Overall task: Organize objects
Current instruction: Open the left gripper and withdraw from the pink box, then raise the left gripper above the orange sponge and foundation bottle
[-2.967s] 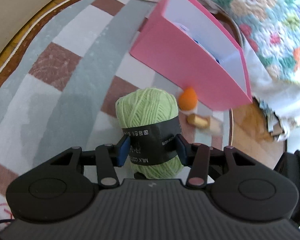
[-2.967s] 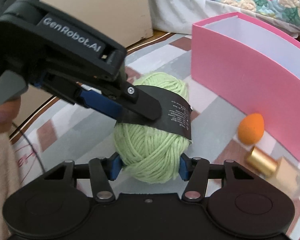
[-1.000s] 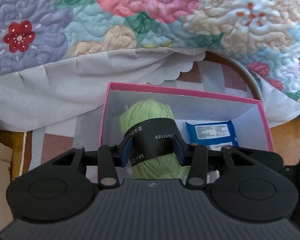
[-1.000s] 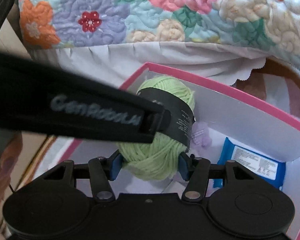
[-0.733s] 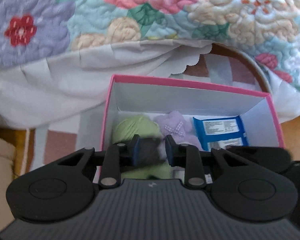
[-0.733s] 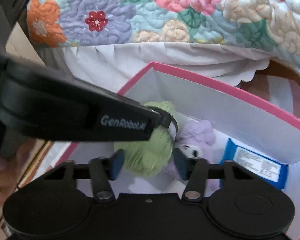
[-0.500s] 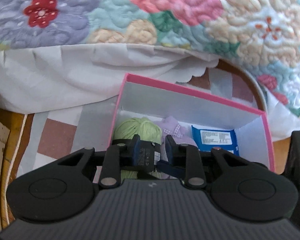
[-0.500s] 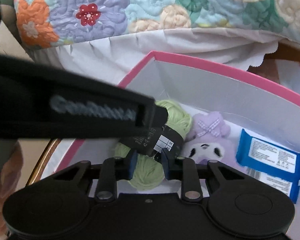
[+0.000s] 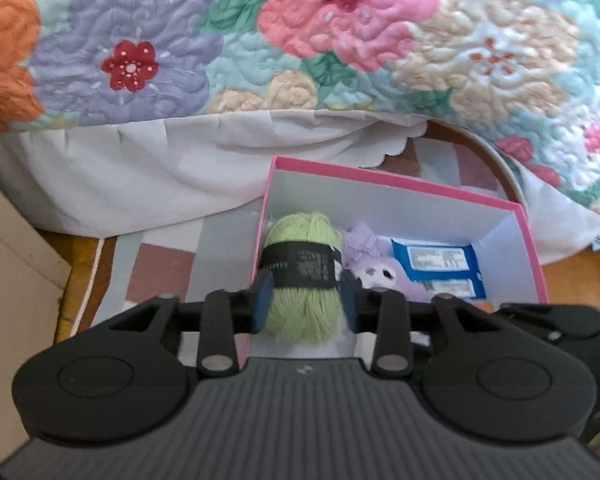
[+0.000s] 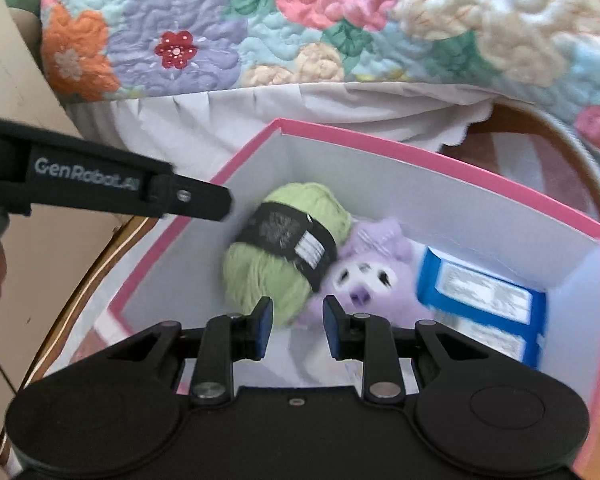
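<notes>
Floral quilt (image 9: 300, 40) fills the upper frame; below, green yarn (image 10: 284, 248) lies in the pink box (image 10: 440, 156), both left gripper (image 9: 305, 304) and right gripper (image 10: 298, 320) parted, gripping nothing.

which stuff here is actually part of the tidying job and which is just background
Part of the job:
green yarn ball, lying in the box
pink box
purple plush toy, in the box
blue packet, in the box
left gripper
right gripper

Just lying about:
floral quilt
white bed skirt
checked rug
</notes>
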A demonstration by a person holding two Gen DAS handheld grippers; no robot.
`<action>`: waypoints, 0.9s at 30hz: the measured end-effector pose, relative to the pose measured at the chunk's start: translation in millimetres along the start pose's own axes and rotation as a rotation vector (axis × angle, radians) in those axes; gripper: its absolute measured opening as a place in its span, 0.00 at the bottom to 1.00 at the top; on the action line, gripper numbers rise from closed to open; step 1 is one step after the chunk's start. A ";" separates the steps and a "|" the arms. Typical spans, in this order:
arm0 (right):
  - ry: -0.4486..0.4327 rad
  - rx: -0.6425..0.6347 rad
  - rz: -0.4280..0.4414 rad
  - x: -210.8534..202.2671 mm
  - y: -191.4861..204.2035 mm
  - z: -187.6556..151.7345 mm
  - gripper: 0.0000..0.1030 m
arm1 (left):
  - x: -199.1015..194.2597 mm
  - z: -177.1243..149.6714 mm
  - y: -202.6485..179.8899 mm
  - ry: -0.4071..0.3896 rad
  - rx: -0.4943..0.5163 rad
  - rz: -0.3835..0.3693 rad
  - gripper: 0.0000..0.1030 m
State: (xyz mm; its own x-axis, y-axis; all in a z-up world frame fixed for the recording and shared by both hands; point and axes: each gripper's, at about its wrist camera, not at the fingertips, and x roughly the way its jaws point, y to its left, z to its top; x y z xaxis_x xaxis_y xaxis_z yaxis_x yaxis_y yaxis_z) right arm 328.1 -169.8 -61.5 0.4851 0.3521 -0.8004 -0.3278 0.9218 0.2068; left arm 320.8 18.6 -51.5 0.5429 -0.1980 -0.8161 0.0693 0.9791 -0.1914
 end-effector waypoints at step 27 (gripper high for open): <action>-0.050 -0.027 0.035 -191.8 56.9 -59.6 0.79 | -195.4 -78.2 -12.5 0.027 0.118 -0.168 0.72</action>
State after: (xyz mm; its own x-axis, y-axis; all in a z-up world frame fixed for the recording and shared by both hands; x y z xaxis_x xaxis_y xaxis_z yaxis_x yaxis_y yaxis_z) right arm 168.1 -194.5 70.3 0.5129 0.3925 -0.7634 -0.3667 0.9043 0.2186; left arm 148.4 41.4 67.8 0.4929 -0.3584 -0.7929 0.2551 0.9307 -0.2621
